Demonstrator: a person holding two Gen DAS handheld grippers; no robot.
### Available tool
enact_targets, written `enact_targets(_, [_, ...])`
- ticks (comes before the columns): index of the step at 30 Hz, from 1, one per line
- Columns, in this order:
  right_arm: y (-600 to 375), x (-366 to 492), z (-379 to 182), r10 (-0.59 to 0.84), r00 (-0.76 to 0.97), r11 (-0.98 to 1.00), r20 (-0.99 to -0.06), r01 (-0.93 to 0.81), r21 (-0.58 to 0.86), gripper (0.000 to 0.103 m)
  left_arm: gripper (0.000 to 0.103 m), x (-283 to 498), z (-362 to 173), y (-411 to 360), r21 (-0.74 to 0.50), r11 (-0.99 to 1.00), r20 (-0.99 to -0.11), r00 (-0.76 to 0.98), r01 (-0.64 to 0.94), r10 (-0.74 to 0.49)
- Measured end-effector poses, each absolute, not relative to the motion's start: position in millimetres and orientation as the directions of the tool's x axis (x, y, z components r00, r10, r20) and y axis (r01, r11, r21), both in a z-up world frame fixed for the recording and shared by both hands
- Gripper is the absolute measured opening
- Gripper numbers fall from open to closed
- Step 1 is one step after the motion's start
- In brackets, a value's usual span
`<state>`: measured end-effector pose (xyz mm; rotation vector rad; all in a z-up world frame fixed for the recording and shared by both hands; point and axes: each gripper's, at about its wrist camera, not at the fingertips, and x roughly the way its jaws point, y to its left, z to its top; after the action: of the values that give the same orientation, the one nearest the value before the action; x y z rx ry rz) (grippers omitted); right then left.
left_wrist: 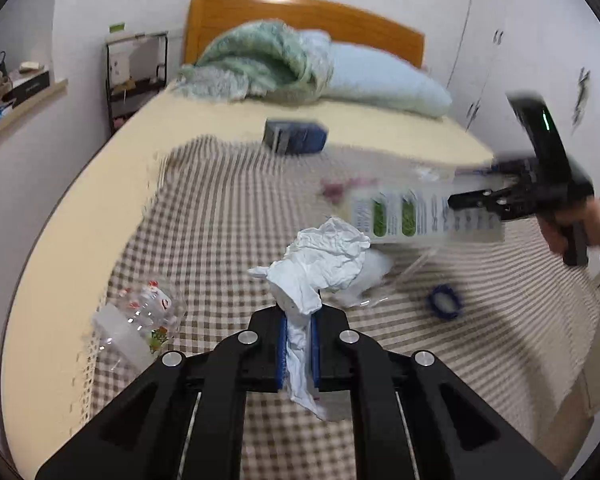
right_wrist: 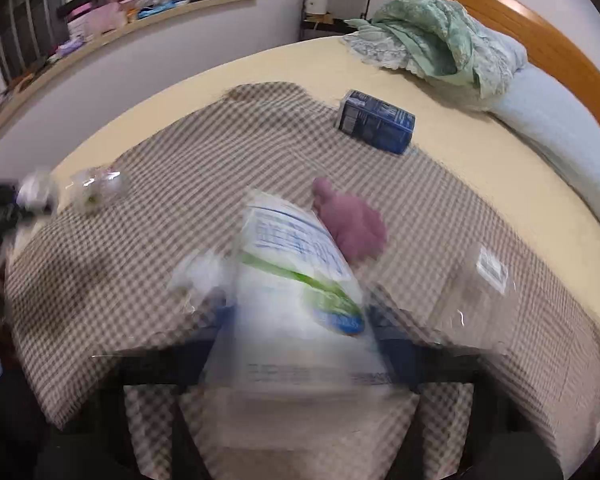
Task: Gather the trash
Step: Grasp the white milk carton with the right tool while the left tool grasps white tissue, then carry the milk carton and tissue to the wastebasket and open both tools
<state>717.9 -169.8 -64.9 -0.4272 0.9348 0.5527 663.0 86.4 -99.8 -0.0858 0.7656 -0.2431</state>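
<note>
On the bed (left_wrist: 80,184), we lift trash clear of the checked cloth (left_wrist: 220,216): our left hand-held gripper (left_wrist: 299,320) is clamped on a crumpled tissue (left_wrist: 324,260), our right hand-held gripper (right_wrist: 300,320) spread wide around a white carton (right_wrist: 296,280). Wrappers (left_wrist: 148,312) lie near the cloth's left edge; open room remains mid-cloth.

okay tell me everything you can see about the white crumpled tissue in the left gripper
The tissue is white, thin and heavily crumpled, like soft paper. The left gripper is shut on its narrow middle, blue pads pressing both sides. A bunched, puffy part fans out beyond the fingertips, and a twisted tail hangs down behind the pads. It is lifted above the brown checked cloth, apparently touching only the gripper. Whether it brushes the clear plastic behind it cannot be told.
</note>
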Motion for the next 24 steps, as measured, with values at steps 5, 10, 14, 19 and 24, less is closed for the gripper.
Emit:
enact_targets(5, [-248.6, 613.5, -68.2, 0.16, 0.469, 0.836, -0.869, -0.532, -0.133, 0.0, 0.006, 613.7, -74.5, 69.7, -0.234, 0.942, -0.648, 0.684, 0.24, -0.336])
enact_targets(10, [-282.5, 554.5, -95.7, 0.058, 0.476, 0.832, -0.878, -0.509, -0.221, 0.044, 0.006, 579.1, -84.6, 28.8, -0.239, 0.921, -0.665, 0.64, 0.307, -0.386])
enact_targets(14, [-297.7, 585.6, -97.2, 0.089, 0.503, 0.876, -0.86, -0.45, -0.172, 0.078, 0.006, 569.4, -93.9, 6.5, -0.251, 0.912, -0.682, 0.609, 0.325, -0.405])
enact_targets(19, [-307.3, 681.1, -126.0, 0.111, 0.501, 0.919, -0.859, -0.38, -0.103, 0.078, 0.006, 575.7, -106.7, -5.1, -0.224, 0.919, -0.719, 0.581, 0.325, -0.381])
enact_targets(24, [-325.4, 753.5, -155.4, 0.066, 0.464, 0.958, -0.883, -0.276, -0.074, 0.08, 0.006, 595.7, -117.2, 0.7, -0.189, 0.936, -0.745, 0.578, 0.296, -0.333])
